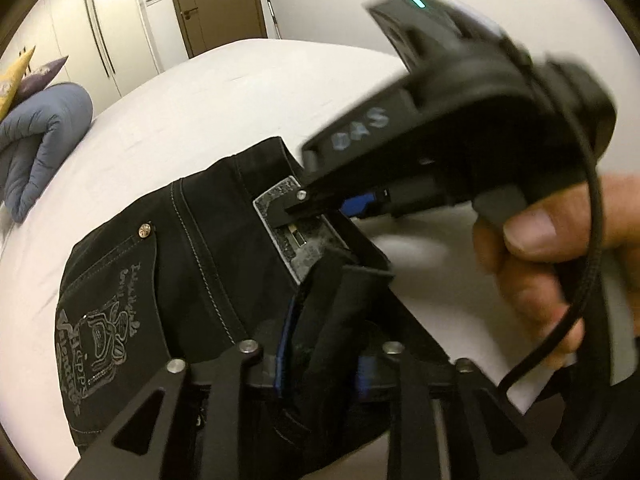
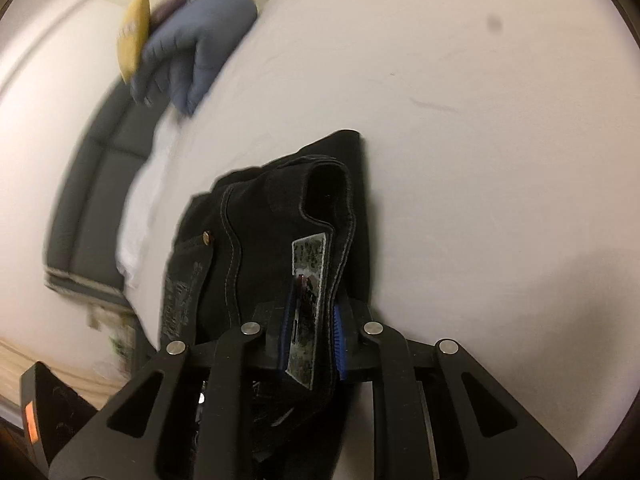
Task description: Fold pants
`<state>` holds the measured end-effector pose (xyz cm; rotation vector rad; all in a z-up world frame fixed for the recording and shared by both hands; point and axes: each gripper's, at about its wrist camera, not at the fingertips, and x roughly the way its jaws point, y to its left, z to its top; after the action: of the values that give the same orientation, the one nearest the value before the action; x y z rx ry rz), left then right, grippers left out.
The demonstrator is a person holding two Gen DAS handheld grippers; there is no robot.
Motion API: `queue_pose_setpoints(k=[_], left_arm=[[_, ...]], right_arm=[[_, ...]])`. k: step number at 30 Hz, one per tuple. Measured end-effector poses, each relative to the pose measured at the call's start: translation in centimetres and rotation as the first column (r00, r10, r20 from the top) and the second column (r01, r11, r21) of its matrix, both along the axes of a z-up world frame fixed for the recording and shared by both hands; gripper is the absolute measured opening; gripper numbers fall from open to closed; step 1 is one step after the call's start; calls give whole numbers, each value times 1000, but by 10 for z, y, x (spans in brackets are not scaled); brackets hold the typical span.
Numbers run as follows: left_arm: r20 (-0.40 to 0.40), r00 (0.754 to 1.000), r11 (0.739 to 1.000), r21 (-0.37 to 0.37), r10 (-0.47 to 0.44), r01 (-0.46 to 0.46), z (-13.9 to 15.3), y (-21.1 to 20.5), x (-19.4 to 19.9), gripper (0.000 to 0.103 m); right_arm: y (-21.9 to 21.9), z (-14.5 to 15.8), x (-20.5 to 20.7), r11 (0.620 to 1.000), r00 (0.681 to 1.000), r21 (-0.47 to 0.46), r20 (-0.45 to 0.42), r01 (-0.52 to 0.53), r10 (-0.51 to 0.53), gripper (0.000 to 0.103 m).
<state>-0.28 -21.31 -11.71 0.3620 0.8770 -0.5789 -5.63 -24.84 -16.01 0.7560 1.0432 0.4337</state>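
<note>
The black jeans (image 1: 208,248) lie bunched on the white bed sheet (image 1: 208,92), waistband end toward both grippers, with the embroidered back pocket (image 1: 108,320) and its metal rivet (image 1: 145,231) facing up on the left side of the left wrist view. The left gripper (image 1: 320,344) has its blue-padded fingers closed tight on a thick fold of the dark denim at the waistband, the cloth filling the gap between them. Just beyond that fold, the right gripper (image 1: 294,210) reaches in from the upper right, its tips pressed onto the grey waistband label patch (image 1: 298,228); the person's right hand (image 1: 548,264) wraps its handle, with a black cable (image 1: 576,312) looping past the fingers. In the right wrist view, the right gripper (image 2: 312,334) is nearly closed, clamping the waistband between its blue pads (image 2: 339,340), with the label patch (image 2: 310,292) standing upright in the narrow gap and the denim (image 2: 280,208) rising in a hump straight ahead of the fingers. The rest of the jeans drape away from the tool over the sheet (image 2: 480,120). A blue quilted duvet (image 2: 192,60) and a yellow cushion (image 2: 134,36) sit well apart at the far end of the bed, and a brown door (image 1: 218,4) stands beyond it.
</note>
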Motion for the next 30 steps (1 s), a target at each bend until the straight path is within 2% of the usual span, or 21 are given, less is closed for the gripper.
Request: queue_pose_setpoints(k=[2,4,6,9,11,12,13,14,16,17,18,21,22,23,26,30], left_arm=[[-28,1000,999,-54,1,-2,9,18,1,52],[-16,1000,996,-92,19,-21,22,41,0,71],[-12,999,987,-154,42,-43,38,71,-2,74],[-31,995,970,-222,97,-102,52,113,10,74],[-51,988,959,-238,147,-155,54,137,33,72],[-62,983,953,-239,174,-184,53,150,47,67],[-80,978,950,-234,193,-206,49,159,62,60],[-104,975,948,-231,198,-217,49,153,69,57],[-155,964,943,-223,215,-246,37,162,94,46],[-169,960,943,-212,222,-255,34,166,105,44],[-191,954,945,-190,229,-265,31,170,124,42],[-210,946,947,-154,247,-282,20,174,153,41],[-243,938,949,-135,248,-286,10,175,161,40],[-259,933,949,-126,250,-290,6,172,156,40],[-206,950,962,-93,235,-258,3,173,132,40],[-168,955,957,-115,244,-265,-3,192,85,40]], right_arm=[[-7,0,-2,999,1000,33,-24,10,-9,25],[-15,9,-7,999,999,10,-28,31,-31,29],[-27,25,-16,994,995,-55,-1,97,-97,37],[-22,55,-28,998,994,23,86,59,-61,37],[-6,67,-31,1000,992,21,124,-2,0,37],[6,68,-32,999,992,10,124,-41,40,36],[19,65,-30,997,991,-22,106,-75,77,35],[28,56,-28,994,992,-59,74,-95,99,35],[35,22,-24,988,994,-121,-54,-100,94,30],[31,11,-26,992,996,-105,-56,-74,68,27],[27,9,-30,995,999,-92,-29,-46,43,19],[24,10,-38,995,999,-97,-20,-34,32,18],[24,11,-39,994,999,-107,-17,-34,32,18],[24,11,-39,993,999,-115,-18,-34,32,18],[23,14,-38,994,999,-106,-25,-28,25,16],[30,18,-42,988,999,-149,10,-38,40,16]])
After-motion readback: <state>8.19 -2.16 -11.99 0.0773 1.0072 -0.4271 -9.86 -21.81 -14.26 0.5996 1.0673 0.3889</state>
